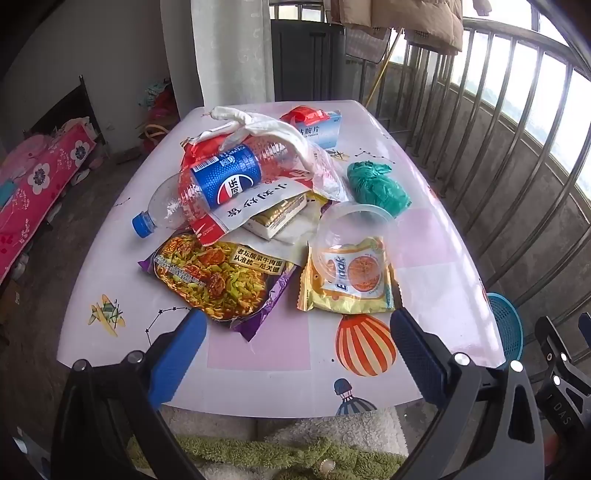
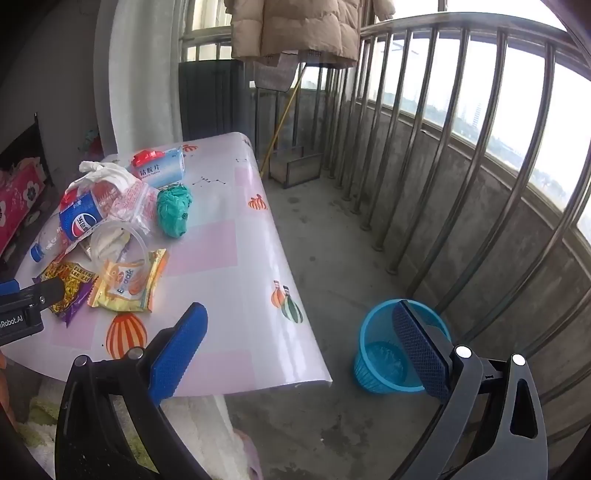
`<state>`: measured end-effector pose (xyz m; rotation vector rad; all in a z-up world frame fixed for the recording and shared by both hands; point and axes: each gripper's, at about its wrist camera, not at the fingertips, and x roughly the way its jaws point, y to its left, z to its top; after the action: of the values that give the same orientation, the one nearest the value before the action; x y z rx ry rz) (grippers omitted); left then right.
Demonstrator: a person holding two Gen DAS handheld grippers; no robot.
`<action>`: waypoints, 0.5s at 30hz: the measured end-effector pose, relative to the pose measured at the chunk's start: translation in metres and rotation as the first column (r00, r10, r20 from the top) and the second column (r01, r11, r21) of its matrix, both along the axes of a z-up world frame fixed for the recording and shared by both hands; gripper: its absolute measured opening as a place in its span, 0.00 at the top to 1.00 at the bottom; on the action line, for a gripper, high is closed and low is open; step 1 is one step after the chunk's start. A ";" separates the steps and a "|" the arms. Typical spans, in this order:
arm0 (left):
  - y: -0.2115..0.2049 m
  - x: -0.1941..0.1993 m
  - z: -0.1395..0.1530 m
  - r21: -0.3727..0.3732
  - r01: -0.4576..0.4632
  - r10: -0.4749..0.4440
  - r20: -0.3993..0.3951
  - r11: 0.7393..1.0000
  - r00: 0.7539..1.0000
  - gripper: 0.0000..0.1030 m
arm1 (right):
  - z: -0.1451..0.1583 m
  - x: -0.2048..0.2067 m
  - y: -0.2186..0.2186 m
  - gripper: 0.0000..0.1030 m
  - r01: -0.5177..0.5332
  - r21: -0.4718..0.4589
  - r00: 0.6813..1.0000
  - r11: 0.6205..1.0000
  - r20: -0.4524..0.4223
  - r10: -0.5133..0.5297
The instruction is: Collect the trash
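Observation:
A heap of trash lies on the pink patterned table (image 1: 258,354): a Pepsi bottle (image 1: 207,188) on its side, a noodle wrapper (image 1: 218,280), a yellow snack packet (image 1: 347,280) under a clear plastic cup (image 1: 351,229), a crumpled green bag (image 1: 376,184), a white knotted bag (image 1: 258,125) and a blue box (image 1: 321,127). My left gripper (image 1: 297,332) hangs open above the table's near edge, just short of the wrappers. My right gripper (image 2: 299,332) is open over the table's right corner. A blue basket (image 2: 388,354) stands on the floor, partly behind the right finger.
A metal balcony railing (image 2: 461,147) curves along the right. A tan jacket (image 2: 295,26) hangs at the back above a dark bin (image 2: 212,99). A bed with pink floral cover (image 1: 33,184) sits far left. Bare concrete floor (image 2: 325,240) lies between table and railing.

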<state>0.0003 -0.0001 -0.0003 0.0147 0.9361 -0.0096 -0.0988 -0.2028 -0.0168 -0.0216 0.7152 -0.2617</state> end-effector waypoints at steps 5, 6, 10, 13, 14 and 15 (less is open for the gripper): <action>0.002 0.005 -0.001 -0.001 0.004 -0.004 -0.008 1.000 1.000 0.05 | -0.010 0.007 0.004 0.08 0.012 0.004 1.000 1.000 -0.020 -0.012; -0.001 0.002 0.000 0.015 0.003 -0.003 0.008 1.000 1.000 0.05 | -0.023 0.008 0.008 0.08 0.015 -0.002 1.000 1.000 -0.021 -0.015; 0.003 0.001 -0.002 0.002 -0.005 0.005 0.006 1.000 1.000 0.05 | -0.038 0.009 0.018 0.08 0.022 -0.019 0.999 1.000 -0.026 -0.023; 0.003 0.001 -0.004 0.005 -0.009 0.009 0.002 1.000 1.000 0.05 | -0.028 0.011 0.007 0.08 0.025 -0.004 0.999 1.000 -0.043 -0.025; 0.004 0.001 -0.005 0.005 -0.008 0.008 0.000 1.000 1.000 0.05 | -0.029 0.011 0.007 0.08 0.028 -0.007 0.999 1.000 -0.043 -0.028; 0.003 0.001 -0.005 0.006 -0.006 0.006 -0.002 1.000 1.000 0.05 | -0.028 0.010 0.006 0.08 0.030 -0.008 0.999 1.000 -0.044 -0.030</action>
<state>0.0011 0.0031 -0.0054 0.0180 0.9381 -0.0012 -0.0888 -0.1963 -0.0449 -0.0232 0.7589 -0.2934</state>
